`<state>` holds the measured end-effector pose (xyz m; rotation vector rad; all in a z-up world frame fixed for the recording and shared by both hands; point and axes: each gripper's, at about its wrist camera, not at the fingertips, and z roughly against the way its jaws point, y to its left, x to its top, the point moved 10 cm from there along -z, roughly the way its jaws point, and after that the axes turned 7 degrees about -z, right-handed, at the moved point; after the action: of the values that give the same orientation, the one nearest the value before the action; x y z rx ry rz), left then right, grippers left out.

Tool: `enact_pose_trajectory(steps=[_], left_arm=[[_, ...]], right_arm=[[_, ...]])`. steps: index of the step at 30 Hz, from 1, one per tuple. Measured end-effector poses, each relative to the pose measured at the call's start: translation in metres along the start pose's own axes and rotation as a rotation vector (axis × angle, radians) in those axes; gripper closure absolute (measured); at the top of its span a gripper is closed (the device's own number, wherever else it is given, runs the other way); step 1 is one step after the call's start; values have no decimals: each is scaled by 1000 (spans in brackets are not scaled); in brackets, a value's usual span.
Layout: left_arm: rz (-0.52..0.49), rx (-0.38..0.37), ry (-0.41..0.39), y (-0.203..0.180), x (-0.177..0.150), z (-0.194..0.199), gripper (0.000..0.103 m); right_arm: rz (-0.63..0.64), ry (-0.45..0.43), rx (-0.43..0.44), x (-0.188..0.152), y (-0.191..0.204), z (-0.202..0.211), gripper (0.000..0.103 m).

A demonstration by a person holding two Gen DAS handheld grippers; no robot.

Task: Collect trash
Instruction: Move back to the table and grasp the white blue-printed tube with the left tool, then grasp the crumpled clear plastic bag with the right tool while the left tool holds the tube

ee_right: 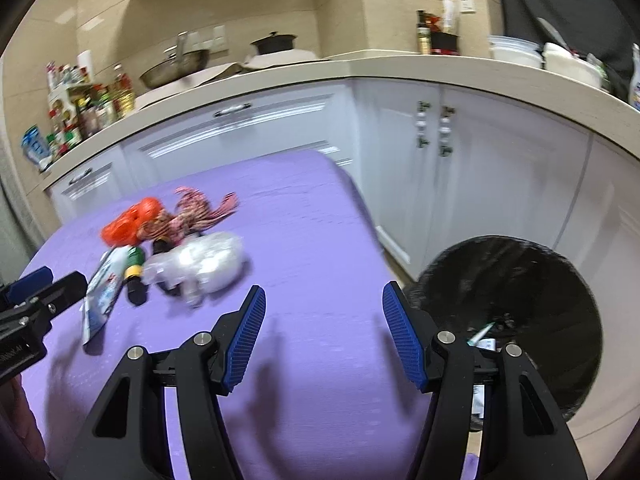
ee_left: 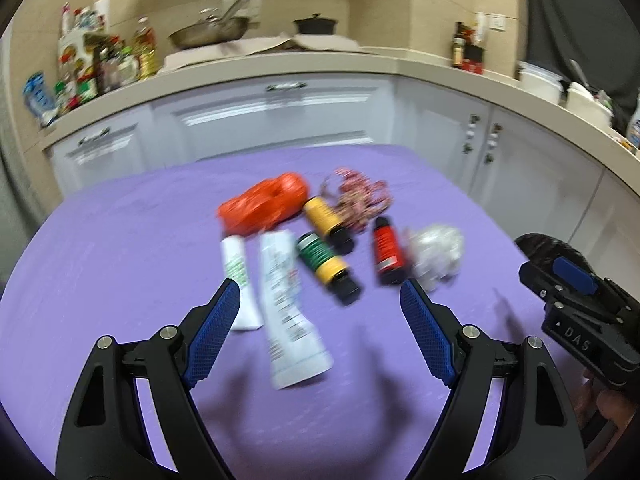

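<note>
A heap of trash lies on the purple table (ee_left: 120, 240): an orange bag (ee_left: 264, 206), a red-and-white patterned wrapper (ee_left: 360, 196), a yellow bottle (ee_left: 324, 218), a green-and-yellow bottle (ee_left: 320, 258), a red bottle (ee_left: 386, 250), crumpled clear plastic (ee_left: 438, 254) and two white tubes (ee_left: 238, 276) (ee_left: 288, 312). My left gripper (ee_left: 319, 288) hangs open over the near side of the heap, holding nothing. My right gripper (ee_right: 324, 290) is open and empty above bare cloth, right of the clear plastic (ee_right: 204, 264). A black-lined bin (ee_right: 520, 280) stands off the table's right edge.
White cabinets (ee_right: 500, 184) and a beige counter (ee_left: 360, 66) wrap around behind the table, carrying a wok (ee_left: 208, 32), a black pot (ee_left: 316, 24) and several condiment bottles (ee_left: 92, 68). Some trash (ee_right: 482, 334) lies inside the bin. A hand (ee_left: 612, 408) holds the right gripper's handle.
</note>
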<state>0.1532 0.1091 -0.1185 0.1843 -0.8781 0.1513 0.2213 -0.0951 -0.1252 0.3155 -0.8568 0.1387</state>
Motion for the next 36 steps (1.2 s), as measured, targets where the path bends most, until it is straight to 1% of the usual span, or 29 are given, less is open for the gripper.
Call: enact_pose_trajectory(steps=[4, 9, 11, 13, 14, 16, 18, 24, 28, 32, 36], left_arm=[[15, 13, 30, 11, -12, -6, 23], [19, 13, 66, 15, -21, -17, 23], [17, 9, 79, 15, -22, -23, 30], [23, -14, 107, 14, -26, -29, 47], [26, -27, 120, 14, -29, -32, 51], [32, -48, 137, 12, -32, -35, 63], [46, -63, 147, 13, -34, -37, 67], [63, -71, 124, 17, -31, -32, 75], [67, -68, 102, 22, -29, -24, 77], [95, -62, 84, 38, -27, -13, 77], [122, -31, 66, 61, -26, -3, 77]], right_arm=[[25, 18, 23, -4, 16, -4, 43], [48, 32, 39, -8, 28, -5, 43], [54, 36, 42, -9, 32, -6, 43], [60, 40, 44, -11, 35, -6, 43], [62, 43, 46, -11, 37, -7, 43], [64, 46, 48, -12, 39, -8, 43], [70, 50, 50, -13, 42, -8, 43], [86, 51, 62, -13, 52, -8, 43], [105, 53, 77, -13, 66, -8, 43], [131, 54, 98, -13, 84, -9, 43], [156, 56, 127, -12, 105, -10, 43]])
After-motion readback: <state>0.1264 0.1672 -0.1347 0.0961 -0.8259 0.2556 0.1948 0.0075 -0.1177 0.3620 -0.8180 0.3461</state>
